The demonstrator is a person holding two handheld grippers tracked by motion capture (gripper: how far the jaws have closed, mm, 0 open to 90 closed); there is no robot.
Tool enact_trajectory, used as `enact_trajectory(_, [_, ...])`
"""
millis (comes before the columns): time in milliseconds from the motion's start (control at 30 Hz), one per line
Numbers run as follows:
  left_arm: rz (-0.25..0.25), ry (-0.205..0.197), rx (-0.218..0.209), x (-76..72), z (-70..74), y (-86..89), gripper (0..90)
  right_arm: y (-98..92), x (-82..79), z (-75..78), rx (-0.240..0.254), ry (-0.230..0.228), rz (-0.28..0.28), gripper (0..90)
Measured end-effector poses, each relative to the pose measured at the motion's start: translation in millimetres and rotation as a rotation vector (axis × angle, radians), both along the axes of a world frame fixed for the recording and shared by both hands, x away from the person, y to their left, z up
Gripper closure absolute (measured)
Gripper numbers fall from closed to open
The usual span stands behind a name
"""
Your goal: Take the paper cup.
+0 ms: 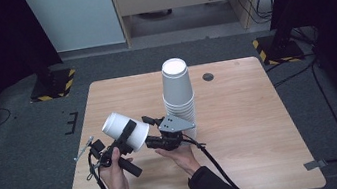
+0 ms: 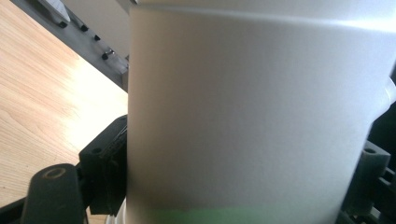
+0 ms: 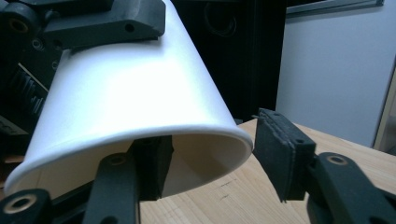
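I've got one loose white cup (image 1: 124,130) clamped across its body in my left gripper (image 1: 128,132), held above the desk (image 1: 242,129) at front-left. It lies tilted: closed base up and away to the left, open mouth facing my right gripper (image 1: 153,127), just beside it. In the right gripper view one jaw sits inside the mouth and the other outside the rim (image 3: 236,135), with a gap to the outer pad, so the right gripper is not yet pinching; I'd call it released, jaws half-spread. Next move turns on the wall staying between those jaws. Count: one held cup, one upright stack of cups (image 1: 178,95) behind the right gripper, two grippers.
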State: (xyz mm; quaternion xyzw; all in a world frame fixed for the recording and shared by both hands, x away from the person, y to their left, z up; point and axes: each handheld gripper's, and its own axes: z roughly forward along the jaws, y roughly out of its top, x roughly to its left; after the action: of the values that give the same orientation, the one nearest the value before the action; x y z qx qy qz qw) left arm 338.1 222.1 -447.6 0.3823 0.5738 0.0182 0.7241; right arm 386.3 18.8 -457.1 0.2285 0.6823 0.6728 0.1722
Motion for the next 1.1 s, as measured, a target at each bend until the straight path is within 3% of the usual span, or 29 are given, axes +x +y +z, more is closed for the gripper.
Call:
enact_trajectory(333, [-0.022,0.008,-0.019,0.1,-0.7,-2.6,15.5,-3.4,0.5,2.4,0.014,-0.010,-0.003,64.9])
enact_trajectory(733, [-0.044,0.007,-0.013,0.7,-0.8,-4.2,15.4,-8.6,2.4,3.6,0.011,0.000,-0.015,75.6])
enact_trajectory(1100, [-0.048,0.006,-0.004,1.5,-1.0,-4.3,15.3,-8.8,2.3,3.2,0.009,0.011,-0.019,76.0])
